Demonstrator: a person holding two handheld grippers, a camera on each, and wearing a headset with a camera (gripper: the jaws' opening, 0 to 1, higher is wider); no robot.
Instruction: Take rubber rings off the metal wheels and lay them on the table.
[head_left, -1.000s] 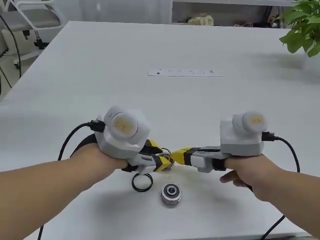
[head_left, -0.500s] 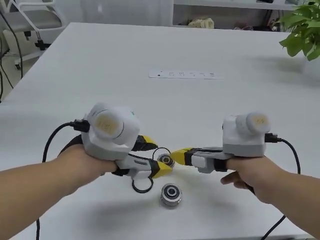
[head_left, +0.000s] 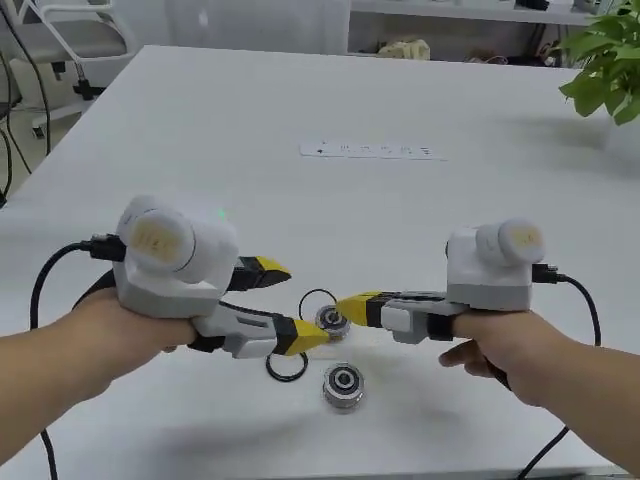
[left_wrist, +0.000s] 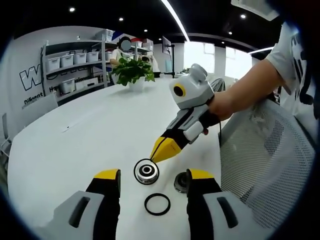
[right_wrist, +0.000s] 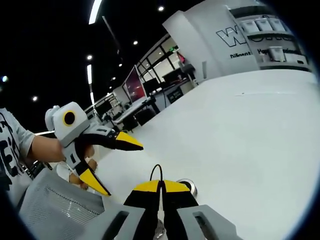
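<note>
My right gripper (head_left: 348, 308) is shut on a thin black rubber ring (head_left: 317, 297) that loops loosely by a small metal wheel (head_left: 332, 320) on the white table (head_left: 300, 200). In the right gripper view the ring (right_wrist: 156, 172) rises from between the closed jaws of that gripper (right_wrist: 161, 186). My left gripper (head_left: 288, 302) is open just left of the wheel, holding nothing. A loose rubber ring (head_left: 287, 366) lies flat near the front edge. A second wheel (head_left: 343, 386) stands beside it. The left gripper view shows the wheel (left_wrist: 146, 171), the loose ring (left_wrist: 157, 204) and the right gripper (left_wrist: 159, 152).
A white power strip (head_left: 370, 150) lies across the middle of the table. A green plant (head_left: 605, 60) stands at the far right corner. An office chair (head_left: 60, 40) is beyond the far left corner. Cables trail from both grippers toward the front edge.
My left gripper has opened and drawn back to the left, away from the wheel. The right gripper has stayed in place, and the ring now loops loose by the wheel.
</note>
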